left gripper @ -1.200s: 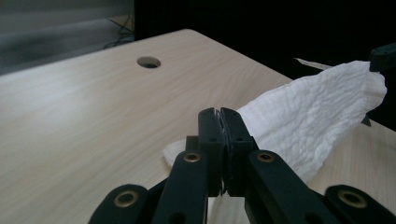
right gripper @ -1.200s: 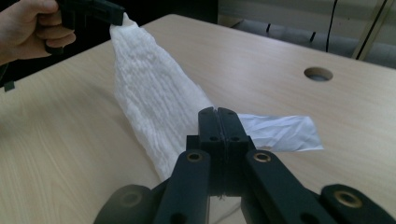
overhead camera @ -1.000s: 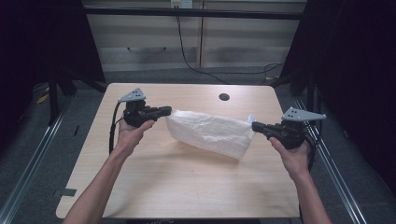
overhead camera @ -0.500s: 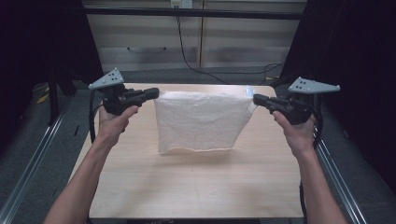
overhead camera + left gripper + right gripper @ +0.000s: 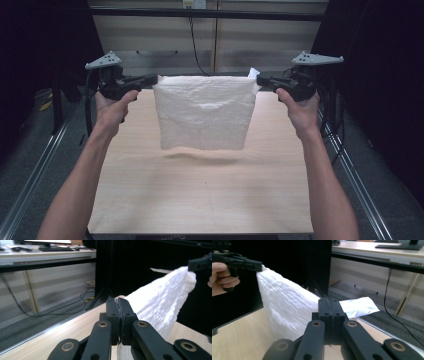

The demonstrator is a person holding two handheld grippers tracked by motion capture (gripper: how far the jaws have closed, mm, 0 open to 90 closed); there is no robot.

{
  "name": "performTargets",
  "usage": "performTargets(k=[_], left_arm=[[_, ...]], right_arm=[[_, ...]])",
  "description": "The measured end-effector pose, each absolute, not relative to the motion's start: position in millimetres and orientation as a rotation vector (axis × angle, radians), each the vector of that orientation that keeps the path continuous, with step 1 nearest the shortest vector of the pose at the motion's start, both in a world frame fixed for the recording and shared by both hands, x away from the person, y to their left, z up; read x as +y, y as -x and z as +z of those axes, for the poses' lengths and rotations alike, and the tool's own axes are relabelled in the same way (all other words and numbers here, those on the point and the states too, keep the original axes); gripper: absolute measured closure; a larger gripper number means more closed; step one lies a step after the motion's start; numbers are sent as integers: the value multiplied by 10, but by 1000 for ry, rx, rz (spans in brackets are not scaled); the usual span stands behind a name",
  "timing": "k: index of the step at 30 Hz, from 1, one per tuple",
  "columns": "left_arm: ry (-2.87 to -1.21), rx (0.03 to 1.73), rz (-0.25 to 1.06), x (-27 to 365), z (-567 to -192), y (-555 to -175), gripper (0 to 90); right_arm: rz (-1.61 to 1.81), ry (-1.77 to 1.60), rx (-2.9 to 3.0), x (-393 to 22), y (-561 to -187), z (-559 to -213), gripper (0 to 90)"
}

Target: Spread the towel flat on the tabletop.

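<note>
1. High view: a white towel point(image 5: 204, 114) hangs spread out above the wooden table point(image 5: 200, 195), clear of the tabletop, its lower edge casting a shadow on the wood just beneath it. The left gripper point(image 5: 154, 80) is clamped on the towel's upper left corner and the right gripper point(image 5: 259, 79) on its upper right corner, so the top edge runs nearly level between them. Each gripper carries a grey three-cornered plate on top. The left hand point(image 5: 112, 107) and the right hand point(image 5: 300, 107) grasp the gripper bodies, forearms coming in from the bottom. Beyond the table stands a pale cabinet point(image 5: 210, 45) with a dark cable hanging in front of it.

2. Left gripper view: the left gripper point(image 5: 118, 301) has its two black jaws pressed together on the towel point(image 5: 160, 302), which stretches away up and to the right, to the other gripper at the top right edge. The table point(image 5: 70, 332) lies below.

3. Right gripper view: the right gripper point(image 5: 329, 301) has its jaws closed tight on the towel point(image 5: 284, 310), with a thin white tag point(image 5: 358, 306) sticking out just beside them. The cloth runs up to the left, where the other gripper pinches its far corner.
</note>
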State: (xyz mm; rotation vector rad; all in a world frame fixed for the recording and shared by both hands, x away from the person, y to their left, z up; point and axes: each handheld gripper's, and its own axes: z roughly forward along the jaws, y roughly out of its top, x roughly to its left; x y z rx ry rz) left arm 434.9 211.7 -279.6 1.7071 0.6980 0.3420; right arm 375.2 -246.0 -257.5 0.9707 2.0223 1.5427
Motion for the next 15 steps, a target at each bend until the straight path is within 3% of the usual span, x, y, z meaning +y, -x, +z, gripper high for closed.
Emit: performTargets(k=[7, 15], left_arm=[[-1727, 686, 360, 2082, -2764, -4423, 884], [-1748, 666, 314, 2061, -3315, -4153, 884]], right_arm=[[1535, -1023, 2006, -2451, -4027, -2643, 900], [1536, -1065, 2068, -2510, -3910, -3196, 900]])
